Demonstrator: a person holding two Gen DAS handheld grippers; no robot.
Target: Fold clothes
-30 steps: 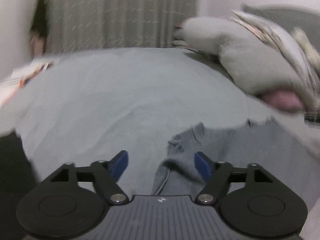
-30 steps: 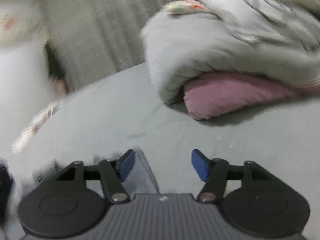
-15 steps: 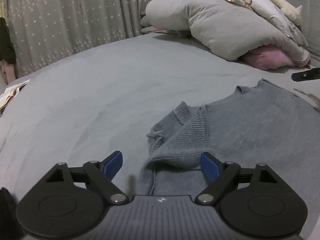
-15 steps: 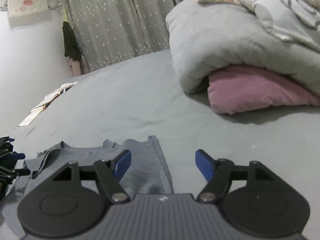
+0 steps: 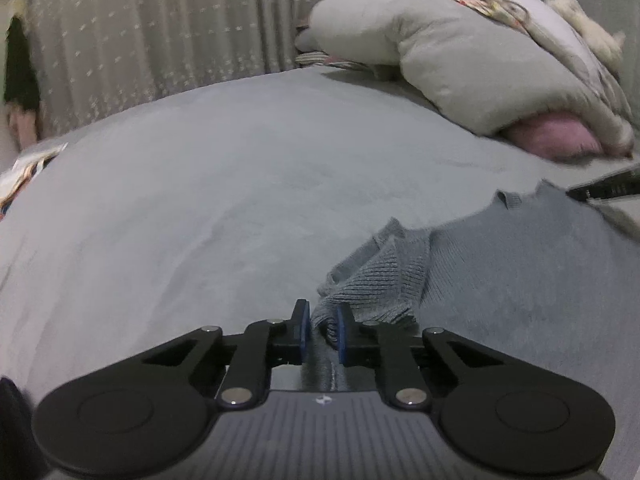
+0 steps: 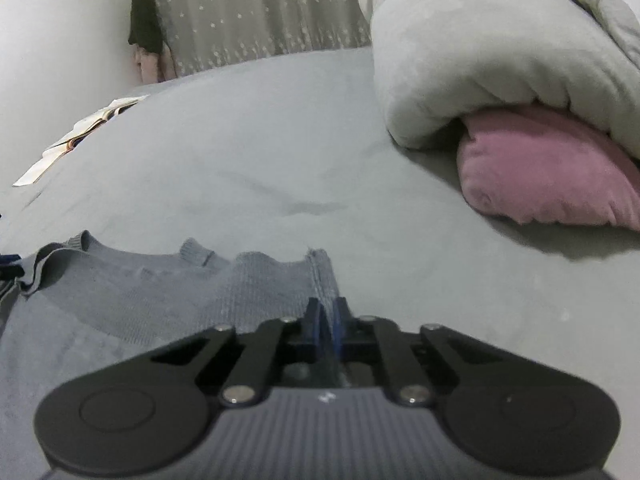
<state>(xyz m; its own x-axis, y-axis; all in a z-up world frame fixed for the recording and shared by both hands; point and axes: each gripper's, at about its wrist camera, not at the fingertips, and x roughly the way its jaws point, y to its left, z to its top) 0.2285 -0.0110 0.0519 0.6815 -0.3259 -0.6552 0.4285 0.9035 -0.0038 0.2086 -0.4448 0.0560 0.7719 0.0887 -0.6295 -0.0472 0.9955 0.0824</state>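
A grey-blue knitted sweater (image 5: pixel 520 280) lies spread on the grey bed (image 5: pixel 200 200). My left gripper (image 5: pixel 322 330) is shut on a bunched ribbed edge of the sweater at its left side. In the right wrist view the sweater (image 6: pixel 120 304) stretches left, neckline toward the far side. My right gripper (image 6: pixel 326 320) is shut on the sweater's ribbed right edge. The right gripper's black body (image 5: pixel 604 190) shows at the far right of the left wrist view.
A folded pale grey duvet (image 6: pixel 460 60) rests on a pink pillow (image 6: pixel 548 168) at the right. An open book (image 6: pixel 80 132) lies at the bed's far left. Dotted grey curtains (image 5: pixel 160 32) hang behind, with dark clothing (image 6: pixel 144 20) beside them.
Both grippers were open above the sweater's edges half a second ago. Now each has closed on the knit fabric, the left on the bunched left edge, the right on the right edge.
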